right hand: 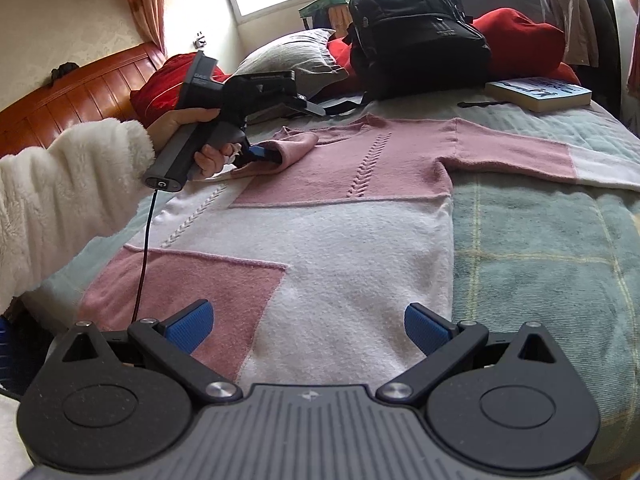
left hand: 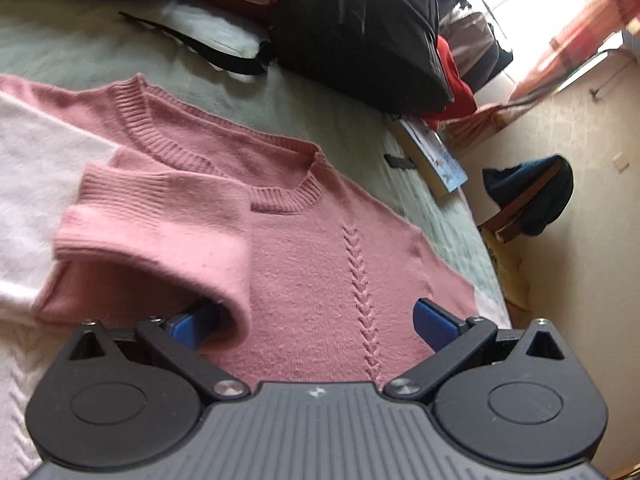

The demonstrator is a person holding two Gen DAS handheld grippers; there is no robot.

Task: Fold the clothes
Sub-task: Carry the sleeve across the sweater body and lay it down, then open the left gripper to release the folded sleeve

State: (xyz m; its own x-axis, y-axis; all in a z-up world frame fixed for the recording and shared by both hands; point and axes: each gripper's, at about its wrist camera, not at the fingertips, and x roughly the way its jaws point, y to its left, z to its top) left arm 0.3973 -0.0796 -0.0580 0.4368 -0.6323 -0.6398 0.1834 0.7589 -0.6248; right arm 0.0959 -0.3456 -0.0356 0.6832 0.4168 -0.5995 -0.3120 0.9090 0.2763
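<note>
You've got one pink-and-white sweater (right hand: pixel 340 216) laid out, two grippers: left gripper (left hand: pixel 316 320) and right gripper (right hand: pixel 306 326), both spread wide, one cuff (left hand: pixel 160 216) draped over a left finger (left hand: pixel 192 322).

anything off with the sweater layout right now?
One oddity: the left sleeve cuff lies folded over the sweater chest, draped over one blue finger of the open left gripper. The right sleeve lies flat.

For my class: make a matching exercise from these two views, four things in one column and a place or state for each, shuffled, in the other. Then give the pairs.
Things
1. backpack
2. book
3. left sleeve cuff
4. right gripper

Places or states
A. folded onto the sweater's chest
B. jaws open above the hem
C. black, behind the collar
D. near the bed's edge

Pairs: 1-C, 2-D, 3-A, 4-B
</note>
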